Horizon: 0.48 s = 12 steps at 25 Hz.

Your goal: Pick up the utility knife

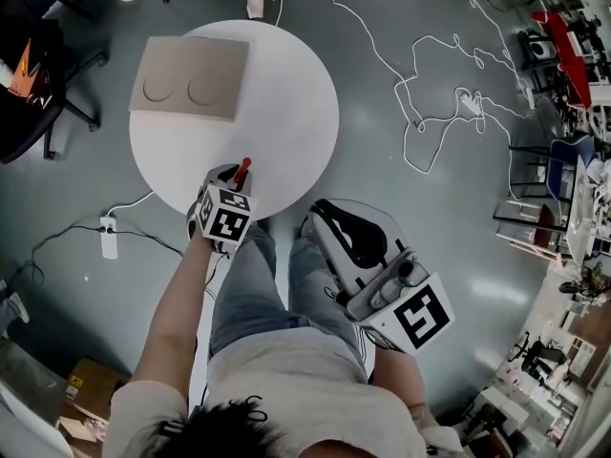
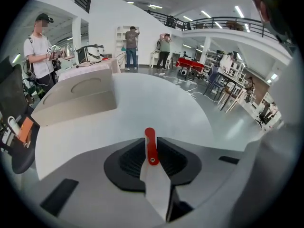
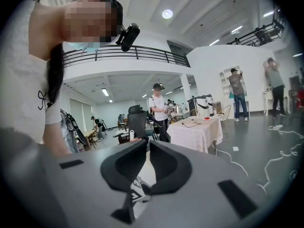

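Observation:
The utility knife [image 1: 242,169], red at the tip with a pale body [image 2: 151,148], sits clamped between the jaws of my left gripper [image 1: 235,179], just over the near edge of the round white table [image 1: 286,113]. In the left gripper view the knife points out over the tabletop [image 2: 156,99], with the left gripper [image 2: 151,144] shut on it. My right gripper [image 1: 332,225] is held off the table beside the person's knee. Its black jaws [image 3: 146,144] are shut with nothing between them.
A beige board [image 1: 189,77] with two round recesses lies at the table's far left and also shows in the left gripper view [image 2: 76,96]. A power strip [image 1: 109,238] and white cables [image 1: 430,113] lie on the floor. A black chair [image 1: 29,93] stands at the left.

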Motion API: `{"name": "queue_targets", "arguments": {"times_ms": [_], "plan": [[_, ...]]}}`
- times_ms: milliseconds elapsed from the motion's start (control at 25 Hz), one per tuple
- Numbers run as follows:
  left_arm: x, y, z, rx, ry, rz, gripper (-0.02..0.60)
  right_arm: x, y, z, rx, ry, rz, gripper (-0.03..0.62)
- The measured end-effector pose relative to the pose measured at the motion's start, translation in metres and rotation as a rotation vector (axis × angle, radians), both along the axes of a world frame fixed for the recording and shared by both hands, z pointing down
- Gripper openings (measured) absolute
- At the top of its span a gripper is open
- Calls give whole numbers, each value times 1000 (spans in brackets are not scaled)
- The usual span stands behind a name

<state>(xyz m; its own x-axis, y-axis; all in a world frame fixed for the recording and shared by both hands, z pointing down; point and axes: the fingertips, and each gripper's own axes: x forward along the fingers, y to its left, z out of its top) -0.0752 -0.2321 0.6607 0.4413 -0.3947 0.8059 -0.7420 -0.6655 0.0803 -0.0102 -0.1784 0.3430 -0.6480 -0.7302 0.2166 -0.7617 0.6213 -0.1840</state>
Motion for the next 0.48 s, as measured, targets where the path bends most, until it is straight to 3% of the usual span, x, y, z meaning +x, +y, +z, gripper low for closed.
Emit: {"name": "queue_targets", "arguments": {"times_ms": [280,480], "plan": [[-1,0,4,-4,-18,10,80,1,-5,1,5,-1,4,16],[0,0,4,-5,-100,26,77,-2,-10,-1,18,-4,-1,17]]}}
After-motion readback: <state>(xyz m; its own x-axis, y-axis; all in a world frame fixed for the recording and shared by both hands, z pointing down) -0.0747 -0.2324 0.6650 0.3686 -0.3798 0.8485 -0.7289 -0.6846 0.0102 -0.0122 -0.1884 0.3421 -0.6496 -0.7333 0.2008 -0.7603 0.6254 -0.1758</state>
